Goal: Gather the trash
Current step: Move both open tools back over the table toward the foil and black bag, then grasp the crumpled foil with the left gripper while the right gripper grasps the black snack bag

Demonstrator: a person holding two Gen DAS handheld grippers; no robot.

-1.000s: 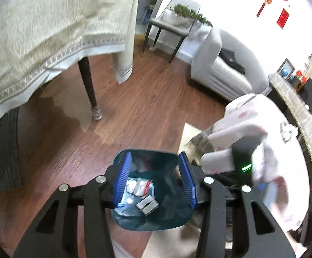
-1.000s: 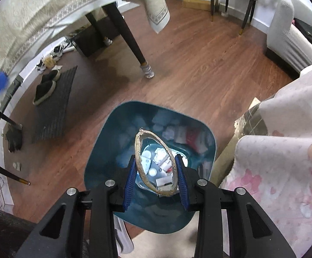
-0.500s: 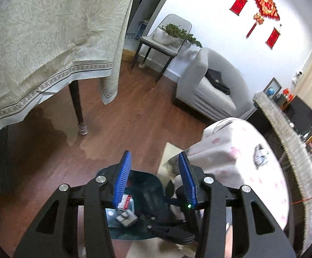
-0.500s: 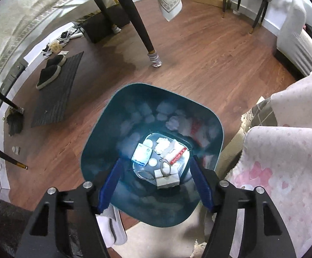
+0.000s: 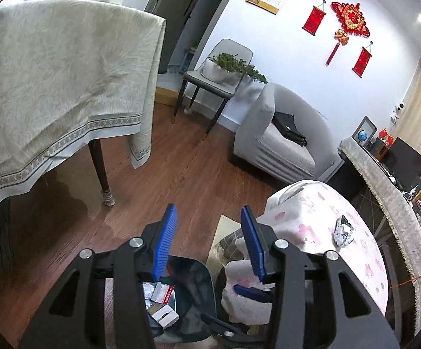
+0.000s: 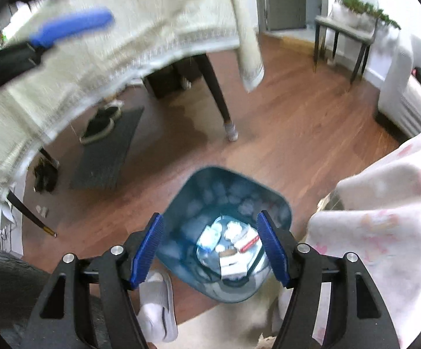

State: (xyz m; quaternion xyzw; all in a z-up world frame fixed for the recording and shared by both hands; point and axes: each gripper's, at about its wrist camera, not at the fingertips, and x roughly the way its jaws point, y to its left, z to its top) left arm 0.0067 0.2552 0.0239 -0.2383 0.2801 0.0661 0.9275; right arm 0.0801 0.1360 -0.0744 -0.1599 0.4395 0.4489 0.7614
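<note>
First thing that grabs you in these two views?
The teal trash bin on the wood floor, right under the open right tool, with white wrappers and small boxes piled at its bottom. In the left wrist view, a crumpled foil scrap lies on the pink-patterned tablecloth, past the open, empty left tool.

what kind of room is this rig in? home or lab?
Most likely a home living and dining room: a grey upholstered armchair by the wall, red knot decorations hanging above it, a table under a cream tablecloth, and dark slippers on a mat over the wood floor.
</note>
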